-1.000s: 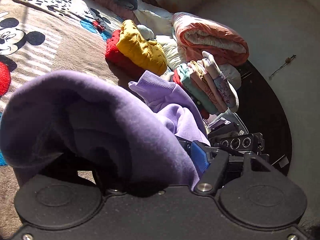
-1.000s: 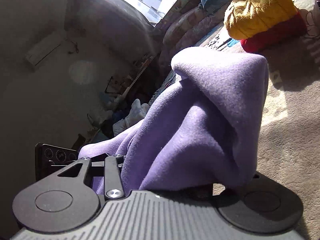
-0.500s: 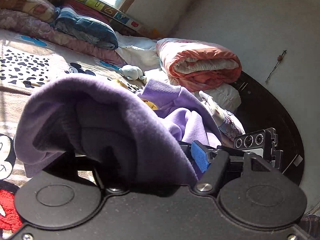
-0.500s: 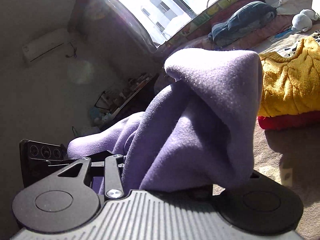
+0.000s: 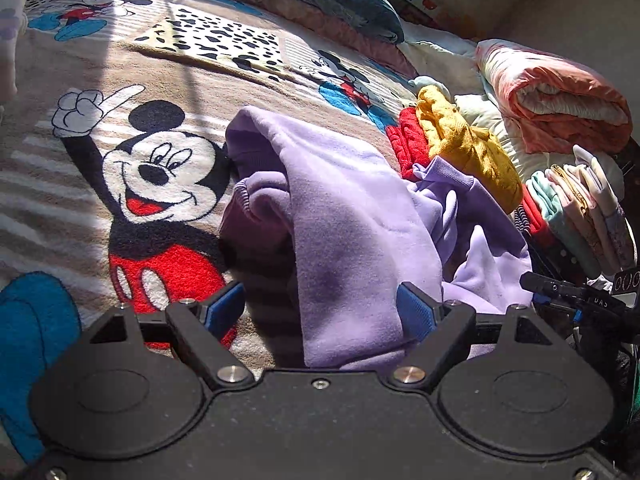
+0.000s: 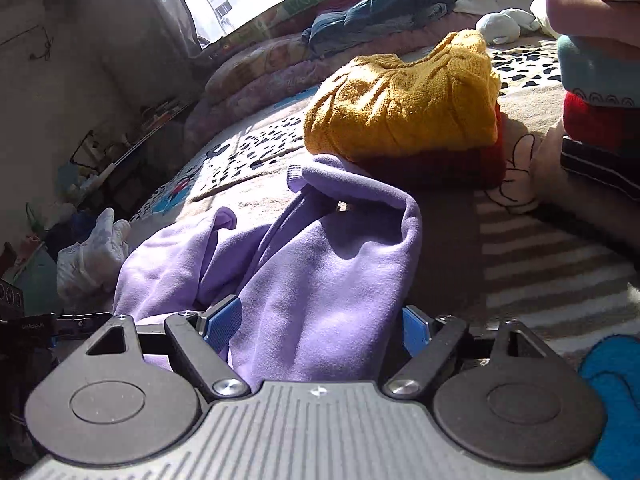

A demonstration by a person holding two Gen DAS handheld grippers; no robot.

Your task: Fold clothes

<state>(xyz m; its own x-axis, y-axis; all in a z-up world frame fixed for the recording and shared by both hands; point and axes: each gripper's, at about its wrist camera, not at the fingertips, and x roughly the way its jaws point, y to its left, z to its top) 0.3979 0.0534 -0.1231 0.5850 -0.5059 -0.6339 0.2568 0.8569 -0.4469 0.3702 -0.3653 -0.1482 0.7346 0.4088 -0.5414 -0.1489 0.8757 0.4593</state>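
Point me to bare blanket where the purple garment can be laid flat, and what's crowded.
Free: the cartoon blanket left of the purple sweatshirt, from the mouse print up to the spotted patch. In the right wrist view, a striped strip lies bare right of it. Crowded: yellow sweater on the red one, and the folded stack beyond.
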